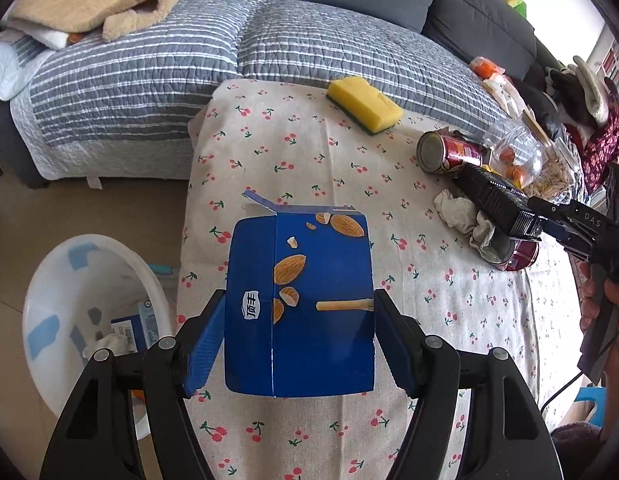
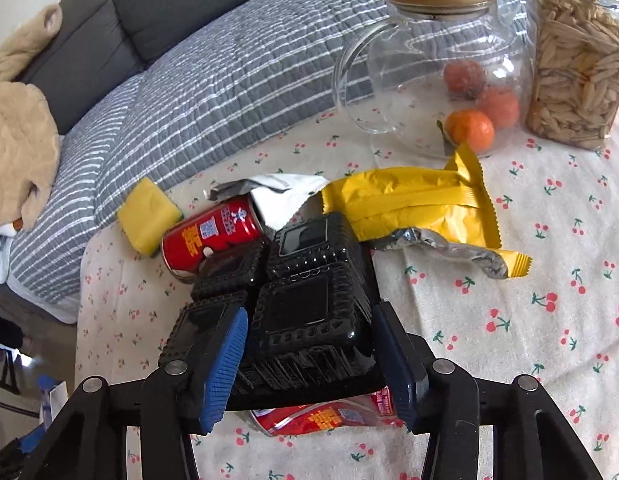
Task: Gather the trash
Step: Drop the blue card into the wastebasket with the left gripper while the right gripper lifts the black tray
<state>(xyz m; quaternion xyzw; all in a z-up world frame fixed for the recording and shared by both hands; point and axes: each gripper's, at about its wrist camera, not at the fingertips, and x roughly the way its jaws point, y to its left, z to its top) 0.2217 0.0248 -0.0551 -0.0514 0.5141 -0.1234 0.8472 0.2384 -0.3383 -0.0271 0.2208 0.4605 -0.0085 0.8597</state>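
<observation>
Presently, findings as follows.
Left gripper (image 1: 299, 344): jaws clamped on the two sides of a blue snack box (image 1: 299, 304), which is held up over the near edge of the desk (image 1: 293, 152).
Blue snack box: printed with almonds and a biscuit stick; its top flap stands open on the far side.
Bin (image 1: 89, 304): white, on the floor left of the desk, beside the held box; paper and a blue carton lie inside.
Right gripper (image 2: 309, 356): jaws pinching a black plastic tray (image 2: 305, 308) between the blue pads, one pad on each side wall.
Black plastic tray: moulded compartments, ribbed walls; it sits above a crushed red can (image 2: 321, 416) lying on the desk.
Second red can (image 2: 213, 236): on its side, just behind the tray, near a yellow sponge (image 2: 149, 216).
Yellow wrapper (image 2: 413, 204): torn, silver lining showing, lying beyond the tray.
Crumpled tissue (image 1: 461, 212): on the desk under the right gripper, seen from the left wrist.
Glass jar (image 2: 437, 76): wooden lid, oranges within; upright at the far side.
Desk cover: cherry-print cloth.
</observation>
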